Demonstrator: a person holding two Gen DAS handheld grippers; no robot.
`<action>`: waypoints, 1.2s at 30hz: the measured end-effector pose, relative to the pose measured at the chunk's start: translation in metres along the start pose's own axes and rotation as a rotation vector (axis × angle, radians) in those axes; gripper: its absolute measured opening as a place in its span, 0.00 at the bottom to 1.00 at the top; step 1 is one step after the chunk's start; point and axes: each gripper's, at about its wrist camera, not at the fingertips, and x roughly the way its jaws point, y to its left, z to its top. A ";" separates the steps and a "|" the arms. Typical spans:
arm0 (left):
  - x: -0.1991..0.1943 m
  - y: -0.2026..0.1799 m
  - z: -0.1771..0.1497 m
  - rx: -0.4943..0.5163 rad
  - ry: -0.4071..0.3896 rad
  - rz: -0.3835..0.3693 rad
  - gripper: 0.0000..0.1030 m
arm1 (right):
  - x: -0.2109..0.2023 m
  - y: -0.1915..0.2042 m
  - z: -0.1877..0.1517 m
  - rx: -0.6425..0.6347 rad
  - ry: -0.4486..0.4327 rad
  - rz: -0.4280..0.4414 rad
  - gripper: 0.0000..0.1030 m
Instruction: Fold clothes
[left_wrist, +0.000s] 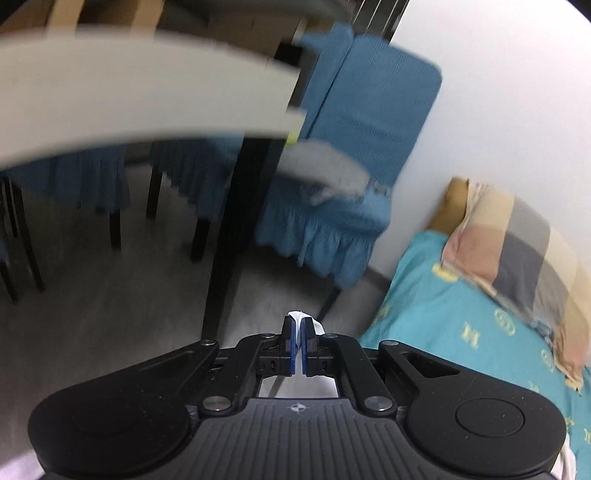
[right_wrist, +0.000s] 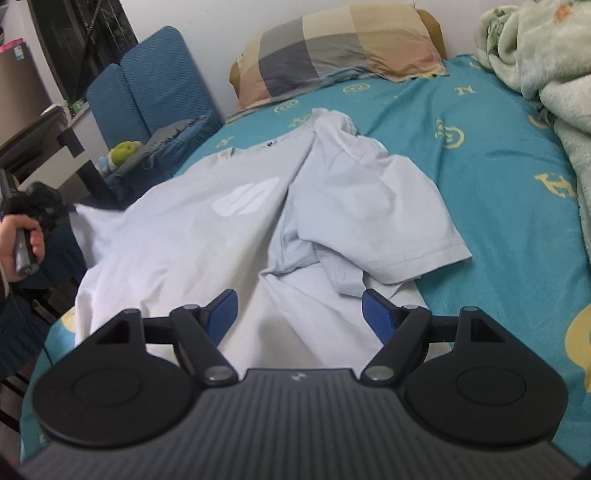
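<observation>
Pale grey T-shirt (right_wrist: 229, 221): on the teal bedsheet (right_wrist: 498, 166), below the pillow (right_wrist: 332, 48), right side folded inward. Left gripper (left_wrist: 299, 328): clamped on its left edge. Right gripper (right_wrist: 299, 314): spread, empty. Step: left-side fold; next, carry the edge across.

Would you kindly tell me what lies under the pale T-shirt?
The pale T-shirt lies on the teal bedsheet; the sheet beneath it is hidden. Its left edge hangs from the left claw.
</observation>
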 end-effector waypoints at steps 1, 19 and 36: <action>0.004 0.003 -0.006 -0.012 0.021 -0.005 0.04 | 0.002 0.000 0.000 -0.003 0.002 -0.001 0.74; -0.215 0.001 -0.119 0.227 0.488 -0.215 0.38 | -0.044 0.012 0.009 -0.040 -0.089 0.024 0.74; -0.308 -0.070 -0.311 0.710 0.762 -0.230 0.14 | -0.094 -0.030 0.006 0.162 -0.116 -0.027 0.74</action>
